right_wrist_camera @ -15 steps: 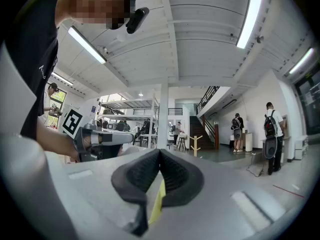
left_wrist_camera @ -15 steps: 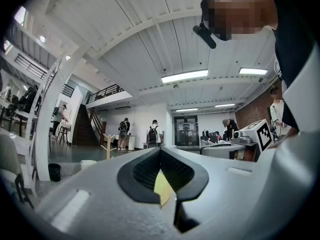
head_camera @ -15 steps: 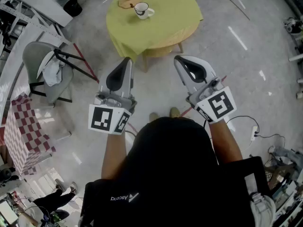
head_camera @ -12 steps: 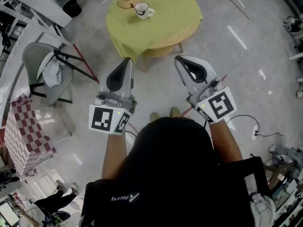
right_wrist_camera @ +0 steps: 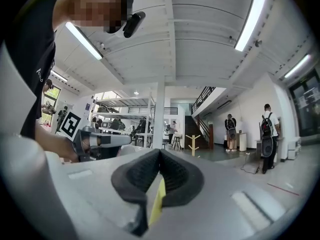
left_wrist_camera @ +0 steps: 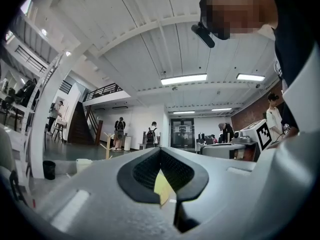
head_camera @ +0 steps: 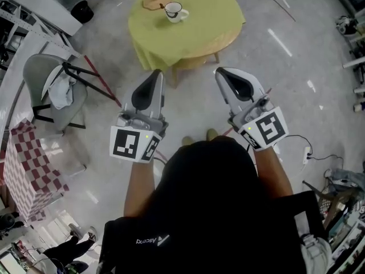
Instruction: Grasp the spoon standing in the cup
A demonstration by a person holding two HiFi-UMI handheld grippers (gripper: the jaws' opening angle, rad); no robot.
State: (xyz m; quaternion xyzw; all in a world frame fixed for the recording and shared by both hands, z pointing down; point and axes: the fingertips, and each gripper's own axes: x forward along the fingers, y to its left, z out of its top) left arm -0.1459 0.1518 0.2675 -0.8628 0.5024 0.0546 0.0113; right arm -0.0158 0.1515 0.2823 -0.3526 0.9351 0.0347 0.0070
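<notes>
Pretty big open hall: shiny grey floor, round table under a yellow-green cloth, grey chair off to one side, white beamed ceiling with strip lights, and a dark staircase at the back.

A round counter stands on a pale grey, glossy floor, draped in a yellow-green cloth that hangs over its near edge. On the cloth, toward the far left, sits a white cup; just beside it lies a flat wooden base carrying an upright post
</notes>
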